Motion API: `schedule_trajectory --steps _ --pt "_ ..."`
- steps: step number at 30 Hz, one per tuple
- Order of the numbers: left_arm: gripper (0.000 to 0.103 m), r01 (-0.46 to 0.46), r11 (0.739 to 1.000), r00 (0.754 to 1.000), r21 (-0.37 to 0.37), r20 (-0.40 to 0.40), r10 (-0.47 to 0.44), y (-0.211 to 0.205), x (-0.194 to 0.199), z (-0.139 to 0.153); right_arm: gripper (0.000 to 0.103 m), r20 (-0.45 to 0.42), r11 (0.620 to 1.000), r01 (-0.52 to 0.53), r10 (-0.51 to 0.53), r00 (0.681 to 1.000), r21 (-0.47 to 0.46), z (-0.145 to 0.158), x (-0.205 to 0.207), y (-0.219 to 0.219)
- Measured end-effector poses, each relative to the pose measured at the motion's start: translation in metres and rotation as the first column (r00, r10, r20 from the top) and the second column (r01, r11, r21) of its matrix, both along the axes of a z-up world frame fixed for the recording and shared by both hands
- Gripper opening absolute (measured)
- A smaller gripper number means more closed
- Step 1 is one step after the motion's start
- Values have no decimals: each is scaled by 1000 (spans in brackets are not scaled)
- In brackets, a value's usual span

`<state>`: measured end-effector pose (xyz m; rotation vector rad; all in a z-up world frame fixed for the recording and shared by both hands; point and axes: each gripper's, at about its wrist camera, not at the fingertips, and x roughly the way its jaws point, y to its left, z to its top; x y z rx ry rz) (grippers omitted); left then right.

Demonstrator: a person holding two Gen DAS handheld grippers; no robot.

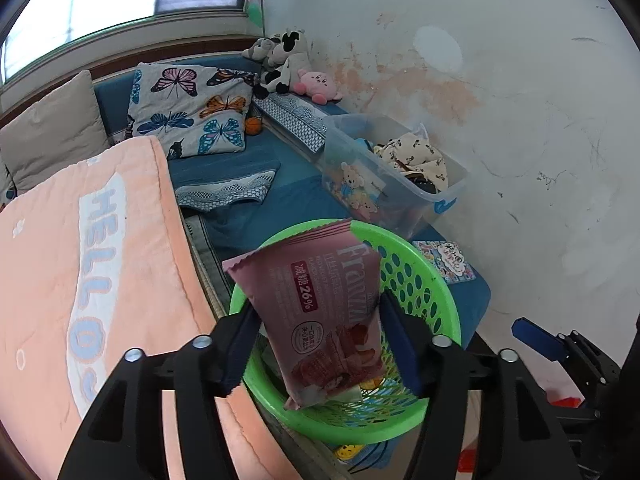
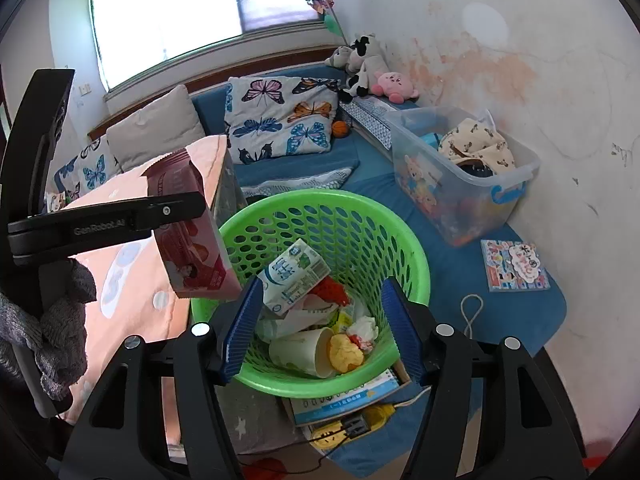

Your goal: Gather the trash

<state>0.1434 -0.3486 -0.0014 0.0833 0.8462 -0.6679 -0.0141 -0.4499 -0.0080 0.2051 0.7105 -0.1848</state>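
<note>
Wrapper (image 1: 320,312) sits between left gripper (image 1: 320,340) jaws, long axis sloping down toward basket (image 1: 436,300); jaws look parted, right pad maybe touching, grip can't tell. In right view wrapper hangs beside the rim, not over the opening. Right gripper (image 2: 322,328) jaws open, empty, over basket

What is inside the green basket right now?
Inside the green basket lie a milk carton, a paper cup, crumpled yellow paper, white tissue and a red scrap. Anything beneath that pile is covered.
</note>
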Motion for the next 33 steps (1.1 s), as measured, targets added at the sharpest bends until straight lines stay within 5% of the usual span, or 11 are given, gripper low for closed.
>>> schedule_trajectory --steps 17,33 --pt "82 26 1000 995 -11 94 -25 44 -19 17 72 36 999 -45 45 998 3 7 -7 29" --pt "94 -125 989 964 79 247 102 131 -44 39 89 61 989 -142 145 988 -47 15 -2 97"
